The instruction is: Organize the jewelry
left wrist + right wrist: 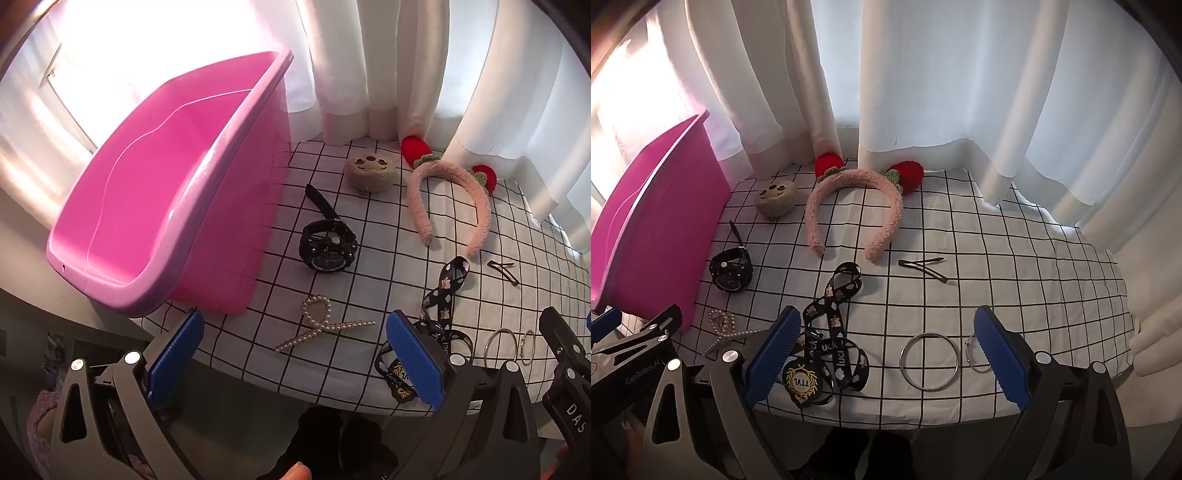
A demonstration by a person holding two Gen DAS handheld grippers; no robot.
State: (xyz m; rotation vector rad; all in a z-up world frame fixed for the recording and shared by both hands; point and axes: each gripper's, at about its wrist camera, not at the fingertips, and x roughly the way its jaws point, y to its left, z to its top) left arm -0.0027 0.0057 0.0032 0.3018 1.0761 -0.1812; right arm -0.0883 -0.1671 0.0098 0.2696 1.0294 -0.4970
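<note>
A pink bin point(155, 192) stands at the table's left side; it also shows in the right wrist view point(657, 229). On the checked cloth lie a black watch point(328, 245), a pearl hair clip point(321, 326), a black printed lanyard point(833, 332), a fuzzy pink headband with red strawberries point(855, 206), a tan plush clip point(775, 198), dark hairpins point(923, 268), a large metal ring point(929, 360) and a small ring point(977, 352). My left gripper point(295, 354) is open above the front edge, near the pearl clip. My right gripper point(886, 356) is open over the lanyard and rings.
White curtains point(886, 92) hang close behind the table. The cloth point(1015, 277) ends at the front edge just under both grippers. The right gripper's body shows at the left view's right edge point(565, 369).
</note>
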